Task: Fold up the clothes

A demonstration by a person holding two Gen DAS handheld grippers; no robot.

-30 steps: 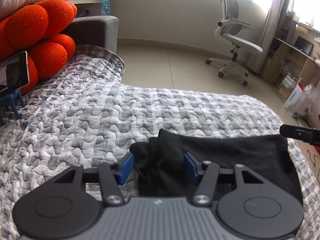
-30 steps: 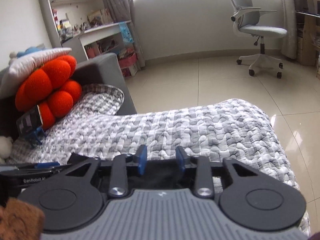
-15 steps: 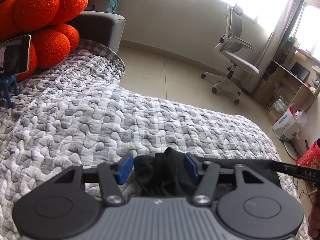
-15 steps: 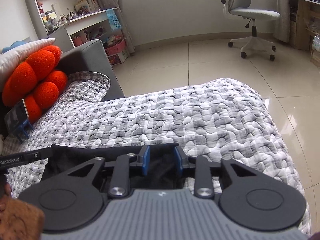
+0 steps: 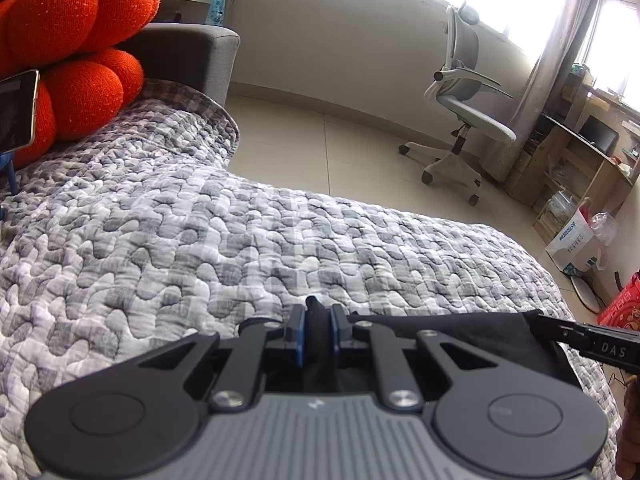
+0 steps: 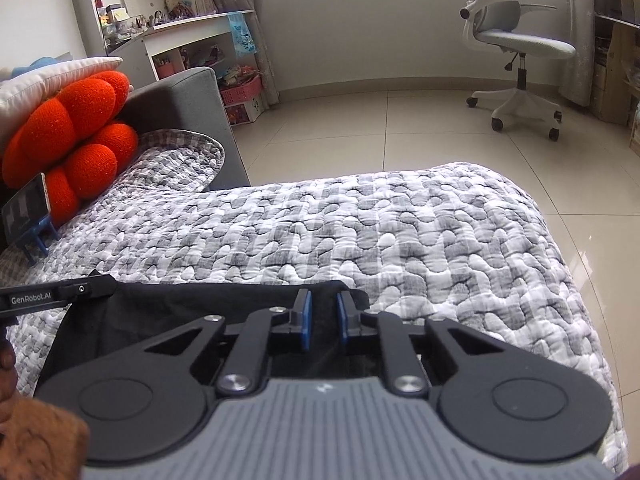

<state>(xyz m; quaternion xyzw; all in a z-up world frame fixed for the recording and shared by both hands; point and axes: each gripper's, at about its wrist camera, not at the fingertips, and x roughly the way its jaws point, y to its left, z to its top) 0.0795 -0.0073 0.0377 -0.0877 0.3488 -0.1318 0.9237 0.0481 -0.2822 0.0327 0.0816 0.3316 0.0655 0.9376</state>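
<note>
A black garment (image 5: 460, 332) lies on the grey-white quilt (image 5: 200, 248) at its near edge. My left gripper (image 5: 316, 318) has its jaws closing, and the blue pads pinch a raised fold of the black cloth. In the right wrist view the same garment (image 6: 180, 312) spreads leftward. The jaws of my right gripper (image 6: 323, 308) are closing too, with the garment's far right edge bunched between the pads. The cloth's far edge runs taut between the two grippers. Each view catches the other gripper's black finger at its side edge.
An orange lobed cushion (image 5: 80, 60) and a phone on a blue stand (image 6: 28, 208) sit at the quilt's left end against a grey sofa arm (image 6: 188, 96). Beyond the quilt is tiled floor with a white office chair (image 6: 520, 52). Shelves (image 6: 172, 12) stand on the left, a desk (image 5: 580, 152) and bags on the right.
Both pairs of jaws have narrowed onto the black cloth. The left pads, wide apart before, now pinch a fold. The garment's far edge has pulled straight between the grippers.
</note>
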